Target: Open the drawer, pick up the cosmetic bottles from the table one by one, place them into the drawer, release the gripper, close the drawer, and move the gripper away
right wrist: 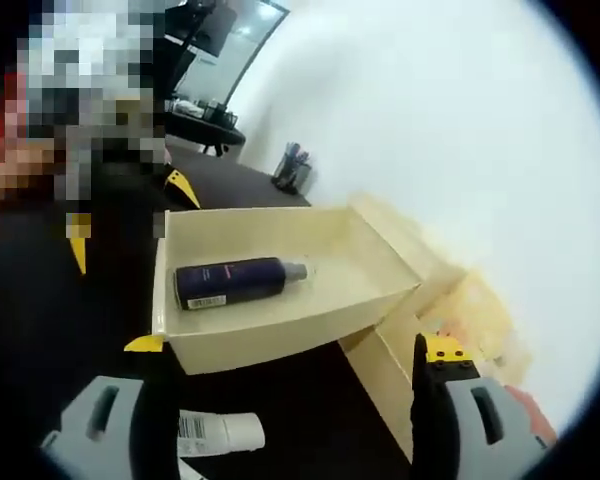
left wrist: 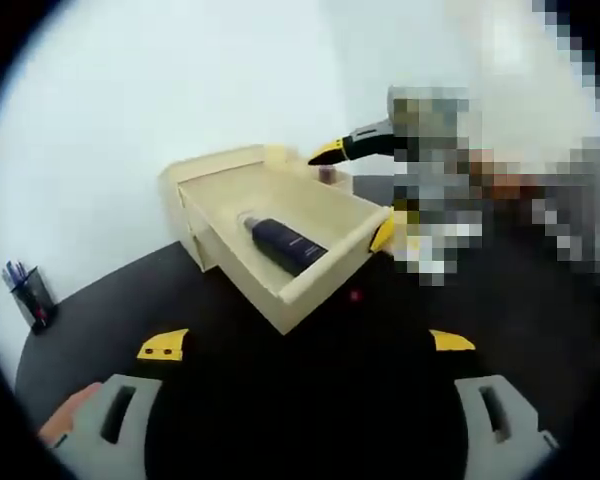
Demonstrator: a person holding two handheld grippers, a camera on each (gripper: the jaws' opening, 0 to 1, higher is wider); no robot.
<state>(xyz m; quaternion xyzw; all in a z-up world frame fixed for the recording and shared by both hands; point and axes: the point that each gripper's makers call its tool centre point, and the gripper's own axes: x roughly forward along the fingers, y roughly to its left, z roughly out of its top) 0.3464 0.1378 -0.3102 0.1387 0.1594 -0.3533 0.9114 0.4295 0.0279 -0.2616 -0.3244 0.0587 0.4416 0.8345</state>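
Drawer (left wrist: 280,235) is standing pulled out of its pale wooden cabinet (left wrist: 215,165), open and resting over the dark surface (left wrist: 310,400). Using the drawer as the landmark and going from left to right in the left gripper view: a pen holder (left wrist: 30,295) is sitting on the surface well to the left of the drawer, near the white wall. Inside the drawer a dark bottle (left wrist: 285,243) is lying on its side on the drawer floor. The left gripper (left wrist: 305,345) is hovering in front of the drawer's front panel with its jaws spread wide apart, holding nothing. At the drawer's right side the other gripper is reaching in, one yellow tip by the far corner and one by the front corner.

In the right gripper view, the left gripper's yellow tips are showing just left of the drawer (right wrist: 280,320). The dark bottle (right wrist: 235,281) is lying inside the drawer near its front wall, with a white label and its pale cap pointing right. Below the drawer front, a white bottle (right wrist: 215,433) with a barcode label is lying on the surface between the jaws of the right gripper (right wrist: 290,350). Those jaws are standing wide apart, and I cannot tell whether they are touching the white bottle. The pen holder (right wrist: 293,170) is standing beyond the drawer by the wall, and the cabinet (right wrist: 460,300) is to the drawer's right.
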